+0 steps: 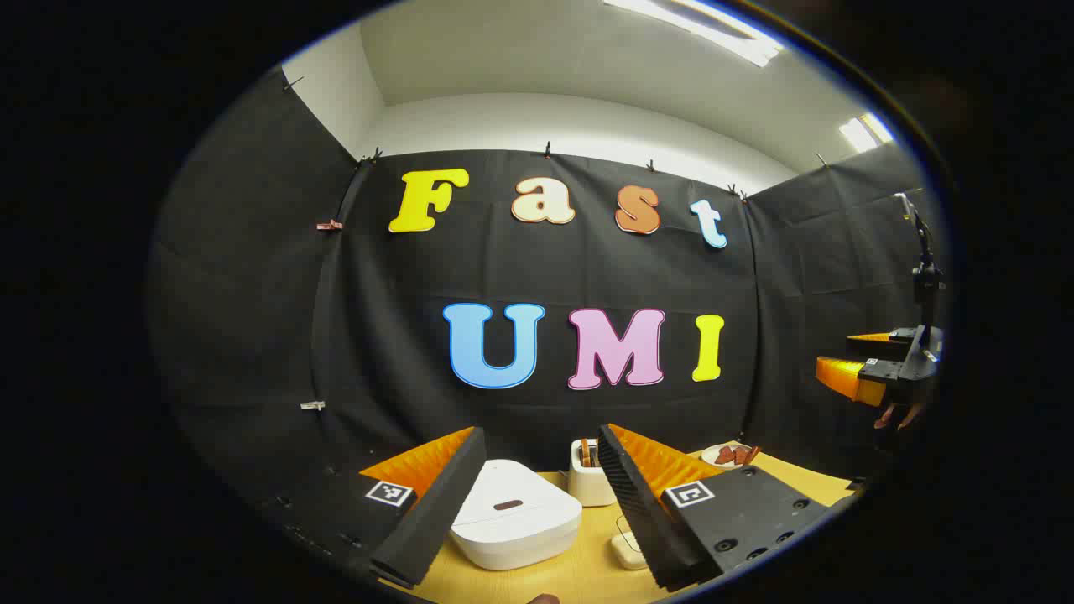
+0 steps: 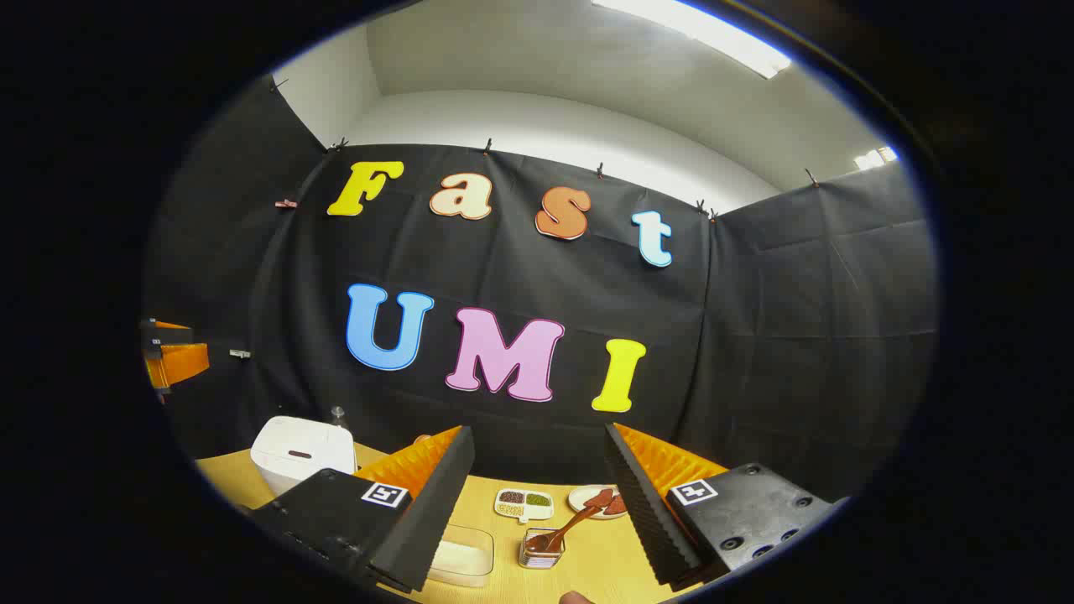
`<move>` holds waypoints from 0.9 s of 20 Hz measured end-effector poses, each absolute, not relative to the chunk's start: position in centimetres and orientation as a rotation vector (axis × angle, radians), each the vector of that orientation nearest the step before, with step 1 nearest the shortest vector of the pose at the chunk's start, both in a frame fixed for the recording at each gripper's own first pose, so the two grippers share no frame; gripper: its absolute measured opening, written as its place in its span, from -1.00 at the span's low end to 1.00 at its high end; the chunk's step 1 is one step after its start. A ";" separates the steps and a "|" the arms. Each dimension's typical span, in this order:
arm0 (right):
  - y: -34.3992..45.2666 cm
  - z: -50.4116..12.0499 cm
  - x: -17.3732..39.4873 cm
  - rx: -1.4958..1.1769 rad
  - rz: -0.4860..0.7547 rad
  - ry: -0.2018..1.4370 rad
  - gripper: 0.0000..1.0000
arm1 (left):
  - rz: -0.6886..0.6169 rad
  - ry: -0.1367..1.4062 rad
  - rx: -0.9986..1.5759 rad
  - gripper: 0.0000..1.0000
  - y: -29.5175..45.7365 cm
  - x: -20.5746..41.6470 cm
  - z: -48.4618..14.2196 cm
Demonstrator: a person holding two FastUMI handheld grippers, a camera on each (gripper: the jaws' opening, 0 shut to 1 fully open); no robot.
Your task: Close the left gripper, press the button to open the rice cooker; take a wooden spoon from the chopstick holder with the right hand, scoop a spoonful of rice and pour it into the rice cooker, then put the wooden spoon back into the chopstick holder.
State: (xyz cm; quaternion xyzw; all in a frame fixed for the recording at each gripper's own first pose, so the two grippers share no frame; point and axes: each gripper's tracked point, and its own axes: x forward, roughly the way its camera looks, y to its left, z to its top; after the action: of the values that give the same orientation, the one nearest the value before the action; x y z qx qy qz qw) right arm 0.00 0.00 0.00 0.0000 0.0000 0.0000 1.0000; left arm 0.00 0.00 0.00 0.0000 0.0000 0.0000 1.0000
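Both fingers of the left claw are standing wide apart at the bottom of the left gripper view, gripping nothing, and the white rice cooker is sitting on the yellow desk between them with its lid down. Just behind the cooker and to its right, a pale chopstick holder is standing upright with brown handles poking out of it. Farther right of the cooker, a small plate is carrying reddish-brown pieces. Well right of the cooker and high above the desk, the right claw is hanging in the air, and fingers of a hand are curling under it.

In the right gripper view, the right claw is also spread wide and is holding nothing. Here the cooker is lying off to the left; well to its right a clear container of rice is resting on the desk, then a small clear holder with a wooden spoon leaning out of it, a divided dish of grains and the plate behind.
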 end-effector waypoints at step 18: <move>-0.3 0.4 -0.4 -0.012 0.000 -0.009 0.94 | 0.021 0.003 -0.007 0.89 1.0 0.1 0.0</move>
State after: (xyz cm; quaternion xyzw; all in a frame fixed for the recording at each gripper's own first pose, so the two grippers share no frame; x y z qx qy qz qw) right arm -0.36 -0.32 0.35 -0.0058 -0.0046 0.0000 1.0000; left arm 0.07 1.01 0.01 -0.0035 0.0016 0.0106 0.9999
